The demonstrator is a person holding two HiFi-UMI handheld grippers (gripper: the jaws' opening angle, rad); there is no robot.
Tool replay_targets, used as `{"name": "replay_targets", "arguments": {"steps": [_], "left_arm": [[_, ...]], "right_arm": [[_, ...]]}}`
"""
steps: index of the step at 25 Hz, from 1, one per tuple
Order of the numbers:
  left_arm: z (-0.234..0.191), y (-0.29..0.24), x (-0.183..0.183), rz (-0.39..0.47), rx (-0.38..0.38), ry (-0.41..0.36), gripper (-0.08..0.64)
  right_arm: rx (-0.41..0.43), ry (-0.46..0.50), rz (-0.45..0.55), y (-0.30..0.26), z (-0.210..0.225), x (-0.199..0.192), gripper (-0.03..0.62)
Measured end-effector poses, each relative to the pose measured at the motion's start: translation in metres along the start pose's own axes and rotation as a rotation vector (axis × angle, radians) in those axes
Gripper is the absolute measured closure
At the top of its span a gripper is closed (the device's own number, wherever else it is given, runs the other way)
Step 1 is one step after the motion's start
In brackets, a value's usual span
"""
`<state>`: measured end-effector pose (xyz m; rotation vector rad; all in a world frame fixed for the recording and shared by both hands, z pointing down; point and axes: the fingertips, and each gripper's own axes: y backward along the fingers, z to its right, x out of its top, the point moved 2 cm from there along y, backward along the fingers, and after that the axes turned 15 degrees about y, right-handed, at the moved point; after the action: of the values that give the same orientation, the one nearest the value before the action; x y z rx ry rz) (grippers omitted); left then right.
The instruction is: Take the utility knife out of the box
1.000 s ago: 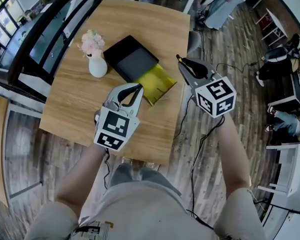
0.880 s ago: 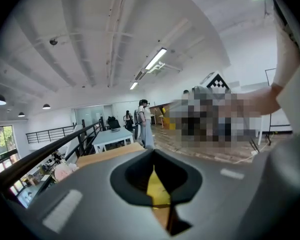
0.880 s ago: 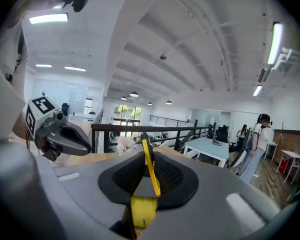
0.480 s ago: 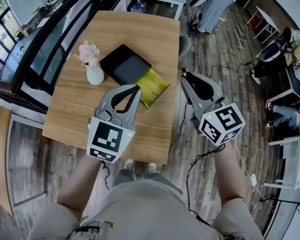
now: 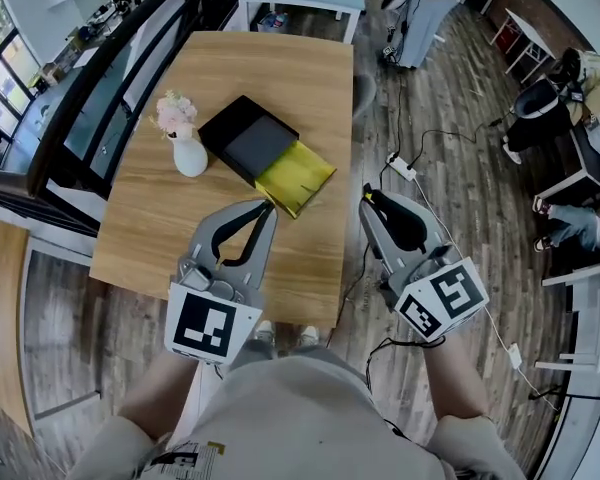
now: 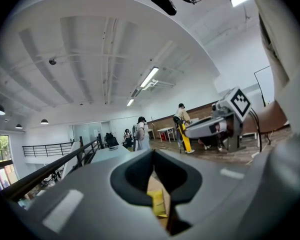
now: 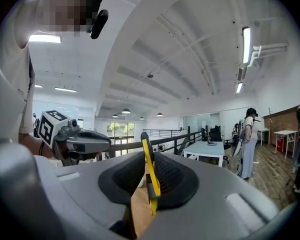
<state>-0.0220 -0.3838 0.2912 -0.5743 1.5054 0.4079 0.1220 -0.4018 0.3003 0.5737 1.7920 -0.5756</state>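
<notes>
The black box (image 5: 248, 140) lies open on the wooden table (image 5: 280, 68), with a yellow tray (image 5: 294, 175) sticking out of its near end. My right gripper (image 5: 367, 194) hangs over the floor past the table's right edge. It is shut on the yellow-and-black utility knife (image 7: 149, 176), which stands on edge between the pads. The knife's tip just shows past the jaws in the head view. My left gripper (image 5: 268, 206) hovers over the table's near edge, just short of the yellow tray. Its fingertips meet with nothing between them. In the left gripper view the yellow tray (image 6: 157, 204) shows through the narrow slot.
A white vase of pink flowers (image 5: 188, 146) stands left of the box. A cable with a white plug (image 5: 404, 168) runs over the wood floor right of the table. A dark railing (image 5: 110, 88) borders the left side. People and desks are far off.
Both grippers have pulled back from the box toward the person and risen. The right one, knife still in its jaws, has moved from beside the yellow tray to over the floor.
</notes>
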Motion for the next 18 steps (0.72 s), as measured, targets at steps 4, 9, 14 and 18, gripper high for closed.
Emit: {"name": "replay_targets", "arguments": {"steps": [4, 9, 14, 18], "left_arm": [[0.009, 0.007, -0.007, -0.021, 0.002, 0.028, 0.558], [0.008, 0.014, -0.016, -0.038, 0.014, 0.054, 0.558], [0.007, 0.017, -0.017, -0.048, 0.025, 0.061, 0.558], [0.007, 0.018, -0.02, -0.058, 0.025, 0.054, 0.558]], "right_arm": [[-0.012, -0.022, -0.013, 0.015, -0.014, -0.007, 0.531], [0.002, -0.068, -0.017, 0.022, -0.026, -0.009, 0.531], [0.0, -0.071, -0.019, 0.026, -0.025, -0.009, 0.531], [0.003, -0.066, -0.022, 0.026, -0.027, -0.01, 0.531]]}}
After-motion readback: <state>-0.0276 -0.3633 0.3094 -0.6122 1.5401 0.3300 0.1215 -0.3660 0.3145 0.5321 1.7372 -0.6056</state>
